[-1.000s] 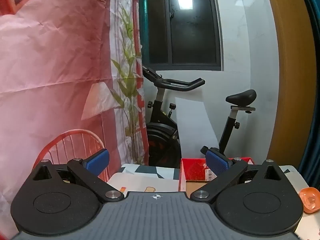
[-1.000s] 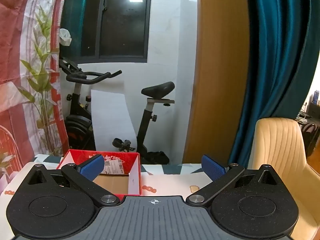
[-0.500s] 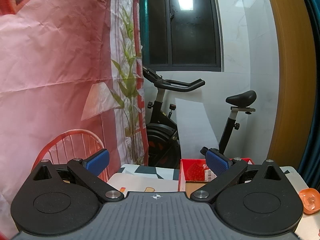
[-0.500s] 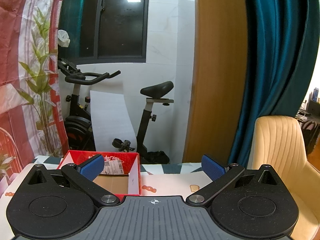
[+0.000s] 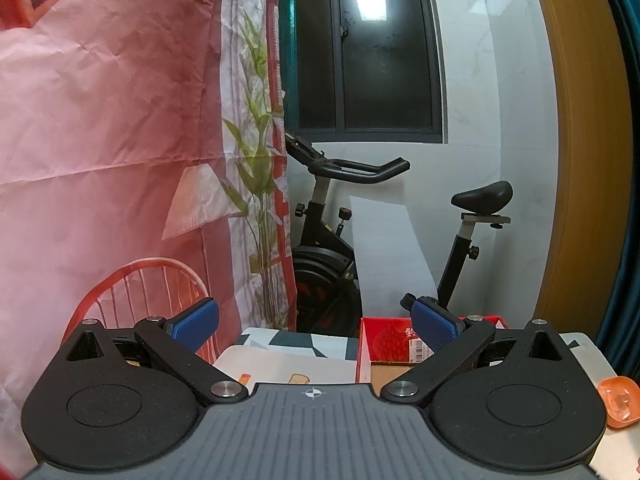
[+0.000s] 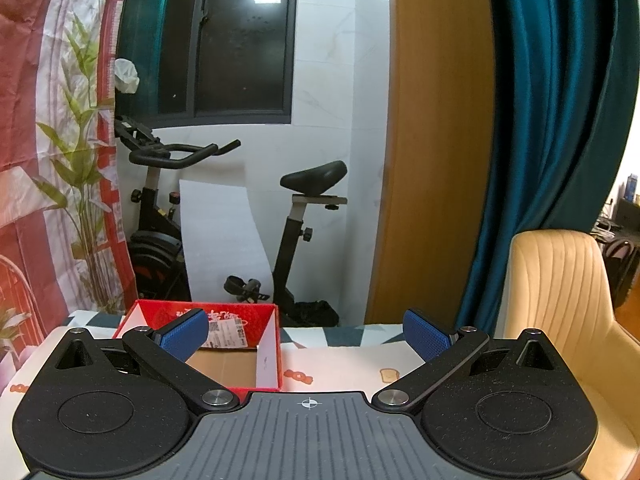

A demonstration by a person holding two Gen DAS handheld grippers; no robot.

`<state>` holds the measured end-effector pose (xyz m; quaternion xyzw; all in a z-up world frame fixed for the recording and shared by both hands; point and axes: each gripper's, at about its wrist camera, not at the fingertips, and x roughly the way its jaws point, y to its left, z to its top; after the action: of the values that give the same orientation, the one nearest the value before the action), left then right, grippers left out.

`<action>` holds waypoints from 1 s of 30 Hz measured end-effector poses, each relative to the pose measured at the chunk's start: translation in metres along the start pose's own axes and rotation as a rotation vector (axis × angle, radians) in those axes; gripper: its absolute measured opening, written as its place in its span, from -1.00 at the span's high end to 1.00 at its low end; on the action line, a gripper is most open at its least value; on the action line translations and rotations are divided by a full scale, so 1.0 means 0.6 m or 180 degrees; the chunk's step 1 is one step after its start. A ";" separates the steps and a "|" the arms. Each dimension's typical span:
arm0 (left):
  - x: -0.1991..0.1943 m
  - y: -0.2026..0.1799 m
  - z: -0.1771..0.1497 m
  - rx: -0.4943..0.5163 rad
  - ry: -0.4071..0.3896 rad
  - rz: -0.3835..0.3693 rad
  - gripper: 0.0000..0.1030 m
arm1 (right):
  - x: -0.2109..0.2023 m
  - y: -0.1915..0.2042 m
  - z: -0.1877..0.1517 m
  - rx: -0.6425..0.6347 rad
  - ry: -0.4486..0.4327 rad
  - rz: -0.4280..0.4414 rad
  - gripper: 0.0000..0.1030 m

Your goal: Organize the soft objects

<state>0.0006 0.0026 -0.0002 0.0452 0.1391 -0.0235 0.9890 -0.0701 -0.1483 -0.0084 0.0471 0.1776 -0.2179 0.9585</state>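
An open red cardboard box [image 6: 240,320] with a brown bottom stands at the far side of the table; it also shows in the left wrist view [image 5: 384,340]. My left gripper [image 5: 314,324] is open and empty, raised above the table, left of the box. My right gripper [image 6: 306,330] is open and empty, held above the table with its left finger over the box. An orange soft object [image 5: 620,400] lies at the right edge of the left wrist view.
The table has a white patterned cloth [image 6: 344,368]. A beige chair [image 6: 560,304] stands at the right. An exercise bike [image 6: 224,220] stands behind the table. A red printed backdrop [image 5: 100,160] hangs at the left, a teal curtain [image 6: 560,120] at the right.
Both grippers have stayed nearly still. The right wrist view has shifted very slightly; the jaws are as wide as before.
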 end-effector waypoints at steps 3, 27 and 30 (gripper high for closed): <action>0.000 -0.001 -0.001 0.0003 0.0003 -0.0001 -1.00 | 0.000 0.002 0.001 -0.0009 0.0004 0.0008 -0.99; -0.003 -0.001 0.000 -0.0014 -0.0005 -0.0010 -1.00 | 0.001 0.002 0.003 -0.0009 0.0001 0.0005 -0.99; -0.003 -0.004 0.000 -0.0018 -0.0014 -0.0012 -1.00 | 0.001 0.002 0.003 -0.0008 0.0003 0.0006 -0.99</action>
<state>-0.0016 0.0000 -0.0001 0.0420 0.1370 -0.0251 0.9894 -0.0686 -0.1478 -0.0068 0.0461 0.1783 -0.2167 0.9587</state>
